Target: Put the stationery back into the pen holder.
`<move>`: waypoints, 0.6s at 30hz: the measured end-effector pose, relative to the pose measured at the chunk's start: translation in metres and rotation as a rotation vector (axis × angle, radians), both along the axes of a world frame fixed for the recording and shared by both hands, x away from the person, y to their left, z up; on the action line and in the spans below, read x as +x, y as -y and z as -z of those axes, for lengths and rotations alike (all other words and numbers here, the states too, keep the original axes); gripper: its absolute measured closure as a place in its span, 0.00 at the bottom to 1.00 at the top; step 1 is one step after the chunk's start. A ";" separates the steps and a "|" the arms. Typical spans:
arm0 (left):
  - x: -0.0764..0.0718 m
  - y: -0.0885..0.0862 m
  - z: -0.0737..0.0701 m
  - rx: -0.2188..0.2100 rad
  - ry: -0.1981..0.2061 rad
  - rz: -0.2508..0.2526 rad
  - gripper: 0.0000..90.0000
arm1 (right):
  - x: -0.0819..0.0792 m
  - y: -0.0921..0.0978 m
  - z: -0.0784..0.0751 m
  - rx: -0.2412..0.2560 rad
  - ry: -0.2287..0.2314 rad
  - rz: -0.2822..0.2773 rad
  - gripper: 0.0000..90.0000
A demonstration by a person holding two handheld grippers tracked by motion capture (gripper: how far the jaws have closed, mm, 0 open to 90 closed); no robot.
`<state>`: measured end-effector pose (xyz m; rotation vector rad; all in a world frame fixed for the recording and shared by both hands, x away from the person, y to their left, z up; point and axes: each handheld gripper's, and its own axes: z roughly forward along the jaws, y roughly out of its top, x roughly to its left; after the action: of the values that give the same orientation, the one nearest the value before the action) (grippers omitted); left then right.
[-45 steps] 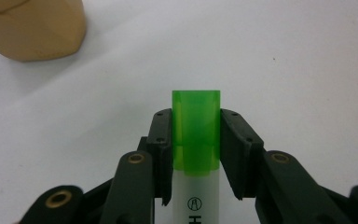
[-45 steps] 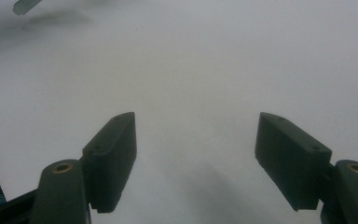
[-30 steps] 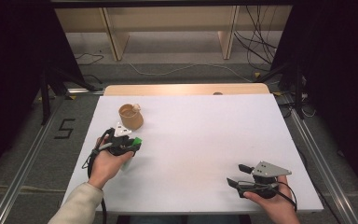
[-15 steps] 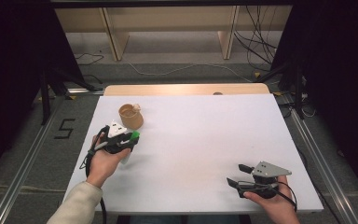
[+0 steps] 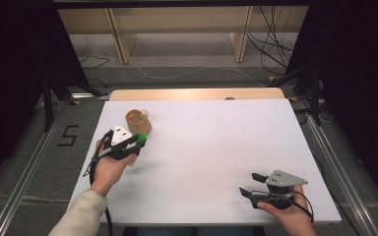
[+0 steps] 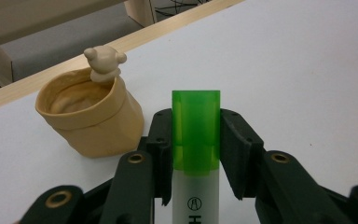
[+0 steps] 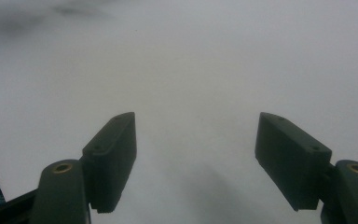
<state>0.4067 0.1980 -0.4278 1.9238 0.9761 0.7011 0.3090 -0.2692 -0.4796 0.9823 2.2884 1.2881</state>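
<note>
My left gripper (image 5: 139,141) (image 6: 196,135) is shut on a white highlighter with a green cap (image 6: 196,130) (image 5: 141,138), the cap pointing forward past the jaws. Just ahead and to the left stands a tan pot (image 6: 91,116) (image 5: 138,121) with a small bear figure (image 6: 105,60) on its rim; its inside looks empty. The pot sits at the table's far left, a short gap from the cap. My right gripper (image 5: 250,185) (image 7: 196,154) is open near the front right, low over the bare white tabletop (image 7: 191,70), with nothing between its jaws.
The white table (image 5: 211,142) has a wooden strip (image 5: 197,94) along its far edge. Beyond it are shelf legs and cables on the floor. A metal rail (image 5: 29,167) runs along the left side, another along the right.
My left gripper has carried the highlighter forward, closer to the tan pot. The right gripper has stayed in place.
</note>
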 end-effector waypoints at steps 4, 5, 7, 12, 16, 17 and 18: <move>0.002 -0.001 0.000 -0.007 0.006 -0.005 0.74 | 0.000 0.000 0.000 0.002 0.002 -0.001 0.33; 0.003 -0.001 0.000 -0.012 0.007 -0.008 0.74 | 0.000 0.000 0.000 0.002 0.004 -0.002 0.33; 0.004 -0.002 -0.001 -0.022 0.002 -0.003 0.74 | 0.000 0.000 0.000 0.006 0.005 -0.002 0.33; 0.008 -0.004 -0.004 -0.041 0.012 -0.005 0.74 | 0.000 0.000 0.000 0.007 0.006 -0.002 0.33; 0.010 -0.004 -0.005 -0.048 0.018 -0.006 0.74 | 0.000 0.000 0.000 0.007 0.006 -0.001 0.33; 0.010 -0.005 -0.006 -0.047 0.022 -0.008 0.74 | 0.000 0.000 0.000 0.007 0.006 -0.001 0.33; 0.011 -0.005 -0.007 -0.048 0.022 -0.007 0.74 | 0.000 0.000 0.000 0.008 0.006 -0.001 0.33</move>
<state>0.4176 0.2030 -0.4213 1.8682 0.9780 0.6959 0.3092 -0.2691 -0.4795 0.9790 2.2813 1.2993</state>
